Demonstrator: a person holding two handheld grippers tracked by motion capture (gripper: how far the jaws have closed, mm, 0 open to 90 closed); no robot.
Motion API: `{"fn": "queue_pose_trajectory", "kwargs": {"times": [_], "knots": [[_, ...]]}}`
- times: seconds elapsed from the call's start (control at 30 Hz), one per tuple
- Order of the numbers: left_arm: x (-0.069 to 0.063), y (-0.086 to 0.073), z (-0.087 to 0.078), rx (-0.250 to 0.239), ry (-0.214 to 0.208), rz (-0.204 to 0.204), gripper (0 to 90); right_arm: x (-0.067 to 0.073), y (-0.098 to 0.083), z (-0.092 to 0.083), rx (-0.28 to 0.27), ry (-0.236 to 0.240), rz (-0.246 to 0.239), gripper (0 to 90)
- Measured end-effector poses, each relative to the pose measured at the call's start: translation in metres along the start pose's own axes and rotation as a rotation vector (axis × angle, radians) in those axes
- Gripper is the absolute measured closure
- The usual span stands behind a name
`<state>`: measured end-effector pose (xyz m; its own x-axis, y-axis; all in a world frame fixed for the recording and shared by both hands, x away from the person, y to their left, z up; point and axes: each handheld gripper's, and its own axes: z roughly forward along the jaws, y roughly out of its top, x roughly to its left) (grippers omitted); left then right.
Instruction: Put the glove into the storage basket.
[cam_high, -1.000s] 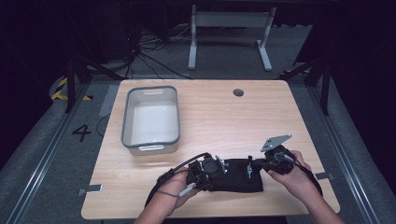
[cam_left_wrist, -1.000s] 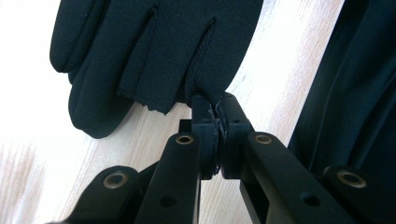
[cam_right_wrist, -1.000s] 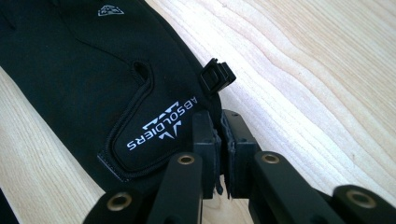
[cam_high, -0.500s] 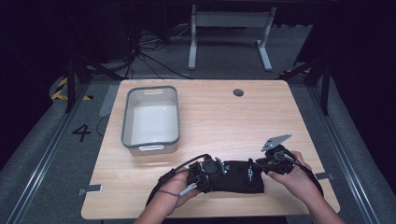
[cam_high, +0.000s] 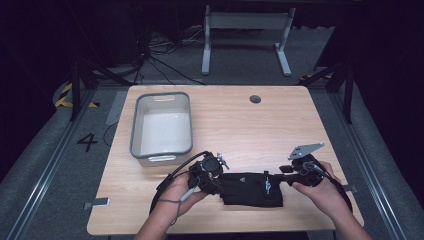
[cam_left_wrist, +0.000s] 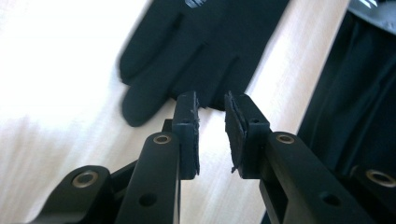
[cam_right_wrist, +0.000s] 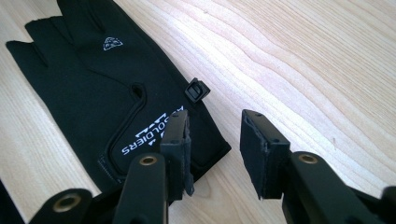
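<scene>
A black glove (cam_high: 250, 187) lies flat near the table's front edge, between my two grippers. My left gripper (cam_high: 218, 179) sits at the glove's finger end. In the left gripper view its jaws (cam_left_wrist: 212, 135) stand a narrow gap apart with nothing between them, and the glove's fingertips (cam_left_wrist: 201, 51) lie just beyond. My right gripper (cam_high: 286, 178) is at the cuff end. In the right gripper view it (cam_right_wrist: 215, 149) is open, one jaw over the cuff of the glove (cam_right_wrist: 93, 93) with white lettering, the other over bare wood.
A grey plastic bin (cam_high: 135, 130) with a white inside stands at the table's left middle. A small round hole (cam_high: 255, 99) is in the wooden table (cam_high: 240, 130) near its far edge. Dark clothing (cam_left_wrist: 355, 93) hangs at the right of the left gripper view.
My left gripper has drawn back a little to the left, off the glove's finger end. The right gripper and the glove have hardly moved.
</scene>
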<state>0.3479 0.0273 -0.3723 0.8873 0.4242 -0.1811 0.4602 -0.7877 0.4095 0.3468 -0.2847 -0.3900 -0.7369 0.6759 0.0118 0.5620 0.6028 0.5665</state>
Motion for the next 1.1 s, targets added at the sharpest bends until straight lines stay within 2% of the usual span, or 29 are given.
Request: {"fn": "queue_pose_trajectory", "kwargs": {"times": [0.13, 0.37, 0.63, 0.77, 1.0, 1.1], "knots": [[0.005, 0.0, -0.007, -0.066, 0.012, -0.041, 70.9, -0.001, -0.003, -0.004, -0.006, 0.001, 0.014, 63.7], [0.005, 0.004, -0.007, -0.11, 0.045, -0.03, 67.2, -0.004, -0.01, -0.011, -0.01, 0.005, 0.035, 63.9], [0.0, 0.017, 0.002, -0.103, 0.04, 0.01, 62.9, -0.009, -0.018, -0.014, -0.009, 0.003, 0.068, 63.6], [-0.002, 0.021, 0.006, -0.109, 0.038, 0.018, 64.3, -0.008, -0.023, -0.014, -0.004, 0.003, 0.072, 63.5], [-0.01, 0.031, 0.024, -0.105, 0.012, 0.066, 65.9, -0.008, -0.025, -0.016, -0.01, 0.001, 0.076, 63.5], [-0.013, 0.037, 0.032, -0.101, 0.003, 0.081, 62.9, -0.008, -0.027, -0.016, -0.008, 0.0, 0.079, 63.1]]}}
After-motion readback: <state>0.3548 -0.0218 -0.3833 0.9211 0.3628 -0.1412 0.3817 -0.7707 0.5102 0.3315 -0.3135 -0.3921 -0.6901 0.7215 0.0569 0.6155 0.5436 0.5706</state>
